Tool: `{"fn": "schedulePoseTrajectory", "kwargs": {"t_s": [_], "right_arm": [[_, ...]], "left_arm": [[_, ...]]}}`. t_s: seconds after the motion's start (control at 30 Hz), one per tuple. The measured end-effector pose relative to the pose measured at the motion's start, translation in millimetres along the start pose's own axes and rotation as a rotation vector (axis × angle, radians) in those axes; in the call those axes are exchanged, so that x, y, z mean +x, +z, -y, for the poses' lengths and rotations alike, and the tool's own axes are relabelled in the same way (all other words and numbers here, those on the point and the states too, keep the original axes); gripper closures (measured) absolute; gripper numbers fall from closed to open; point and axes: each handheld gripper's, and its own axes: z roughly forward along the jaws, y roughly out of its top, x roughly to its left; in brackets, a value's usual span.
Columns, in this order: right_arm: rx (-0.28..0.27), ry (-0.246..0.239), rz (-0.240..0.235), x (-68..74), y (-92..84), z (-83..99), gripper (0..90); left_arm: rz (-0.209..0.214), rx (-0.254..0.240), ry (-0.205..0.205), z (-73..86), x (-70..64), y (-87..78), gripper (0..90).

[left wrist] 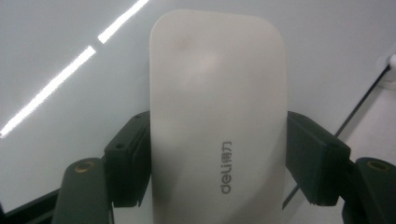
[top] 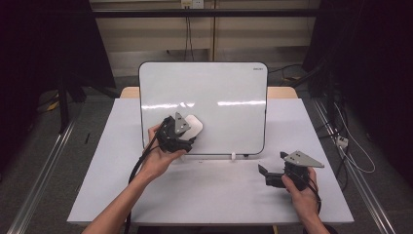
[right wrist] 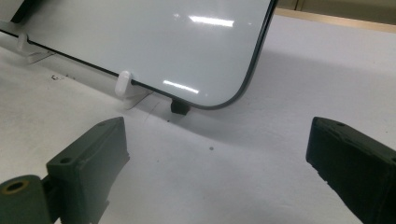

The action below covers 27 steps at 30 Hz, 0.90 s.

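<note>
Dim room, white table (top: 146, 195) | our left gripper (top: 181, 131) clamps eraser (left wrist: 217, 116) against whiteboard (top: 229, 87) | right gripper (top: 272, 176) wide, empty | risk: pushing hard topples propped board

One whiteboard (top: 214, 105), one white eraser (left wrist: 217, 116), two claws, one table (top: 204, 195)

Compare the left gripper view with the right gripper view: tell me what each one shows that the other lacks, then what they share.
Left gripper view alone: a white eraser marked "deli", clamped between the left claw pads, its far end in front of the whiteboard face.

Right gripper view alone: the right claw open with nothing between its pads, the table, and the board's white clip and black foot.

Both: the glossy whiteboard with light streaks reflected on it.
</note>
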Motion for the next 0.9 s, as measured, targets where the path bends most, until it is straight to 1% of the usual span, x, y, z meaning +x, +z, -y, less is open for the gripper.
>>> {"fn": "schedulePoseTrajectory", "kwargs": {"t_s": [0.07,0.1,0.17,0.2,0.23,0.27,0.3,0.37,0.43,0.5,0.57,0.6,0.7,0.73,0.77,0.8,0.83,0.9], "right_arm": [[0.0,-0.002,0.0,0.0,0.4,0.0,5.6],[0.0,0.0,0.0,0.3,0.6,-0.1,5.6],[0.001,-0.003,-0.002,1.0,0.5,-0.2,5.6],[0.001,-0.004,-0.003,1.3,0.5,-0.3,5.6],[0.0,-0.004,-0.003,1.4,0.4,-0.3,5.6],[0.0,-0.004,-0.004,1.5,0.4,-0.4,5.6],[0.002,-0.003,-0.003,1.5,0.4,-0.4,5.6],[0.001,-0.001,-0.003,1.3,0.7,-0.3,5.6],[0.002,-0.002,-0.003,1.3,1.2,-0.4,5.6],[0.003,-0.005,-0.004,1.5,1.8,-0.4,5.6],[0.004,-0.007,-0.005,2.0,2.3,-0.5,5.6],[0.006,-0.004,-0.005,2.3,2.4,-0.6,5.6],[0.005,-0.005,-0.006,2.8,2.4,-0.8,5.6],[0.005,-0.004,-0.006,2.8,2.4,-0.7,5.6],[0.005,-0.004,-0.006,2.8,2.4,-0.7,5.6],[0.006,-0.002,-0.006,2.6,2.5,-0.6,5.6],[0.005,-0.003,-0.006,2.2,2.6,-0.5,5.6],[0.003,0.003,-0.004,1.7,2.2,-0.7,5.6]], "left_arm": [[-0.007,-0.023,0.011,-3.9,-2.3,-7.8,30.2],[-0.007,-0.033,0.01,-5.6,-2.8,-12.1,30.1],[-0.006,-0.053,-0.009,-7.3,-1.4,-18.4,30.1],[-0.013,-0.05,-0.007,-7.1,0.5,-21.9,30.1],[-0.012,-0.066,-0.025,-6.4,1.8,-24.0,30.1],[-0.018,-0.068,-0.026,-5.2,4.3,-26.3,30.1],[-0.011,-0.071,-0.045,-4.1,7.0,-28.5,30.1],[-0.022,-0.078,-0.074,-1.5,12.5,-30.8,30.1],[-0.02,-0.084,-0.094,1.5,17.3,-32.4,30.1],[-0.018,-0.082,-0.106,4.4,19.0,-34.6,30.1],[-0.034,-0.088,-0.097,6.4,20.2,-38.1,30.1],[-0.025,-0.093,-0.113,7.2,20.4,-39.8,30.1],[-0.041,-0.105,-0.122,8.7,25.2,-46.0,30.1],[-0.033,-0.107,-0.133,9.4,27.6,-47.9,30.1],[-0.034,-0.115,-0.149,10.3,29.0,-49.5,30.1],[-0.042,-0.11,-0.151,10.7,30.6,-52.1,30.0],[-0.048,-0.118,-0.157,11.2,31.7,-54.1,30.1],[-0.05,-0.123,-0.163,11.4,35.2,-58.8,30.0]]}}
